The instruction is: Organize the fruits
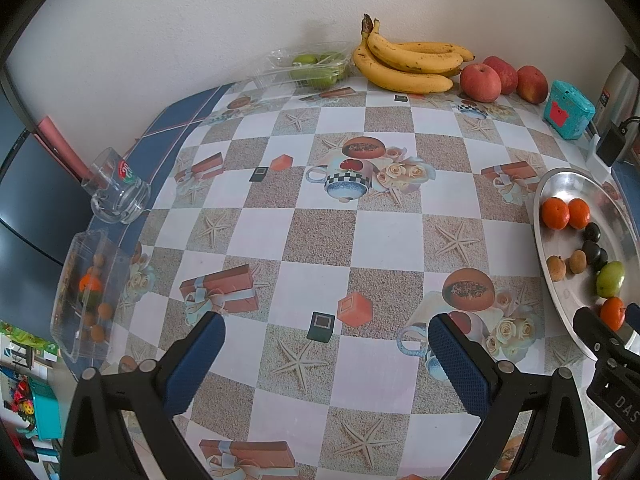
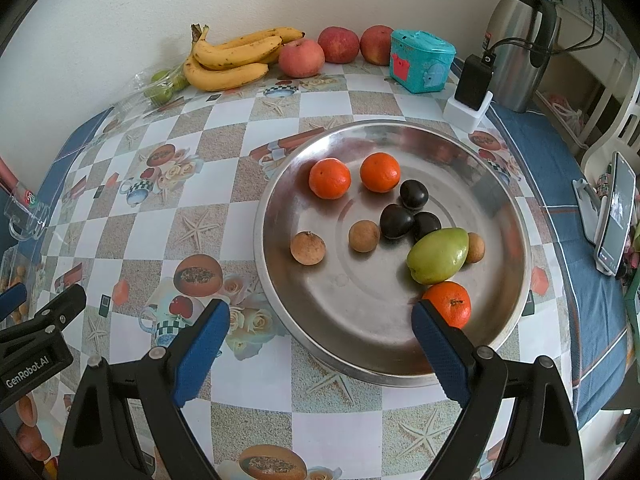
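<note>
A round metal tray (image 2: 504,208) holds three oranges (image 2: 329,178), three dark plums (image 2: 396,221), brown longans (image 2: 307,248) and a green fruit (image 2: 438,256). My right gripper (image 2: 320,334) is open and empty over the tray's near rim; its right finger stands next to the nearest orange (image 2: 450,302). My left gripper (image 1: 326,354) is open and empty above the tablecloth, left of the tray (image 1: 560,300). A clear plastic box (image 1: 86,296) with longans and an orange lies at the left table edge.
Bananas (image 2: 232,60), three apples (image 2: 302,58), a clear box of green fruits (image 1: 316,65) and a teal tin (image 2: 422,62) line the back wall. A steel jug (image 2: 516,40), charger (image 2: 472,84), phone (image 2: 618,212) and glass mug (image 1: 116,192) stand at the edges.
</note>
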